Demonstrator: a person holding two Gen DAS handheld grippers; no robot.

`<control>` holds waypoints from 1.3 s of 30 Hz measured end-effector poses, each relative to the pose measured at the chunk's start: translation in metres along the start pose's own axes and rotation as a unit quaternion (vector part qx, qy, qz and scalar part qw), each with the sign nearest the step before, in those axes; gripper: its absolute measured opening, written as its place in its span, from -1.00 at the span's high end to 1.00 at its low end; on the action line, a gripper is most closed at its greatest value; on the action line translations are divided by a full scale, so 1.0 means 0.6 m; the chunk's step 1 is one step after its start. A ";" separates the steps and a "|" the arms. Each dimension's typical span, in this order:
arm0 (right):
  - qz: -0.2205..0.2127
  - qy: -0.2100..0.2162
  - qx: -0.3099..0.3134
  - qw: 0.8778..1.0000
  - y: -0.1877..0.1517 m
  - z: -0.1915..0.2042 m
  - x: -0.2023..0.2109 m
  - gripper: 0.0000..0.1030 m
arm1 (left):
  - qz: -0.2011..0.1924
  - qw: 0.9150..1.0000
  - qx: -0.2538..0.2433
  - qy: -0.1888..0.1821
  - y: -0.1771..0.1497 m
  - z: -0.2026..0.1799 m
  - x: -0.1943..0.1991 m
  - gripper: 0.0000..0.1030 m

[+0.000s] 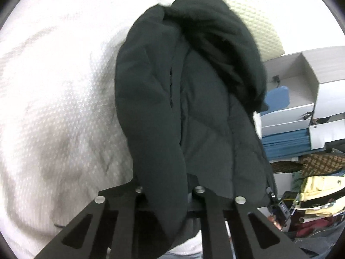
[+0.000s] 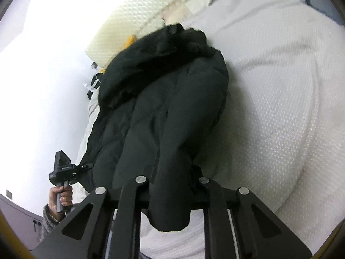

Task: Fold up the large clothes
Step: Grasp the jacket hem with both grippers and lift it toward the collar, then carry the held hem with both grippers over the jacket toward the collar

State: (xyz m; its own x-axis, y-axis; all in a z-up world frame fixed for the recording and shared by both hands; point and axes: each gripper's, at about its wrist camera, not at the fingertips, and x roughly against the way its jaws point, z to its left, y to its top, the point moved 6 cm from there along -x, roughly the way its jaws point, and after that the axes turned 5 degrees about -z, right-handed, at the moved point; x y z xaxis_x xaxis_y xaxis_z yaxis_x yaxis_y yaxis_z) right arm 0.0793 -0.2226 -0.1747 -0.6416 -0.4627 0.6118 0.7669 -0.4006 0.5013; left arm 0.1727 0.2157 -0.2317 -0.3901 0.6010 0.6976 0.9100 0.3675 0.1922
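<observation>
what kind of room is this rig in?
Likely a lived-in bedroom. The dark padded coat lies on a white textured bedspread, there is a cream waffle-textured pillow at the far end, and white shelving with a pile of clothes stands beside the bed.

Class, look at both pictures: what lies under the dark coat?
Under the dark coat you can see a white textured bed cover spreading beyond its sides. Whatever lies directly beneath the coat's middle is covered and cannot be seen.
</observation>
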 end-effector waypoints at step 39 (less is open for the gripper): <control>-0.096 0.049 0.020 0.994 0.060 0.186 0.351 0.69 | -0.056 0.988 -0.130 -0.069 -0.059 -0.178 0.432 0.88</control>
State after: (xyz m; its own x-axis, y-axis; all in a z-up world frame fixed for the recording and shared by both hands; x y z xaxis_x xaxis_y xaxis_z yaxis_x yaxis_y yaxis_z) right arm -0.0267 -0.2463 0.0405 -0.7723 -0.4570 0.4412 0.6295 -0.4578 0.6278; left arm 0.0542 0.2825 0.0161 -0.4890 0.6649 0.5646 0.8588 0.2534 0.4453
